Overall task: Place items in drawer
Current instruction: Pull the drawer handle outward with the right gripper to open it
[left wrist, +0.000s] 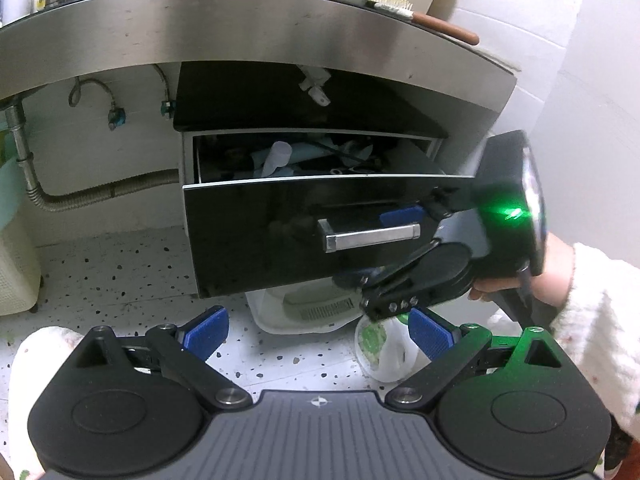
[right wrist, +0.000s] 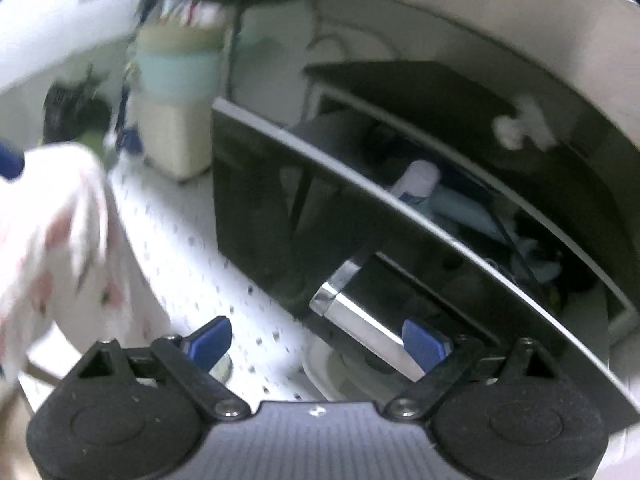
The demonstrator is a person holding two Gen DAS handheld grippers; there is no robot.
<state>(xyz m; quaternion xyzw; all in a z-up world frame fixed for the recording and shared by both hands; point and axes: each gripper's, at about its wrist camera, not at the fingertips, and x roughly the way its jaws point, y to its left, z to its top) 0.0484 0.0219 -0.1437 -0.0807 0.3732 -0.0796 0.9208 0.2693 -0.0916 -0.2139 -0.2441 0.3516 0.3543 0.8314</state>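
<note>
From the left wrist view the whole scene is taken in: a black glossy drawer (left wrist: 312, 228) is seen pulled partly out under a brushed steel counter edge (left wrist: 240, 28), with a corrugated drain hose (left wrist: 108, 194) and water valves on the wall to its left, and a scrubbing brush (left wrist: 420, 16) lying on the counter above. The left gripper (left wrist: 320, 330) is held low over the speckled floor (left wrist: 120, 272), its blue pads spread wide apart with nothing between them. The right gripper (left wrist: 384, 256), held by a hand (left wrist: 532, 276) in a fleecy white sleeve, is seen from outside only in this view, with one blue pad above the handle's right end and the lower finger below it. The right wrist view, blurred, gives what is hidden there: the chrome bar handle (right wrist: 360, 320) is shown close up, running between the parted blue fingers (right wrist: 424, 344), which are not closed on it; whether a pad touches the bar cannot be told. The drawer's interior (right wrist: 480, 216) is also shown more closely, crowded with a white tube (right wrist: 416, 180), pale blue cloth and dark oddments. A white plastic tub (left wrist: 304, 308) is seen on the floor beneath the drawer.
</note>
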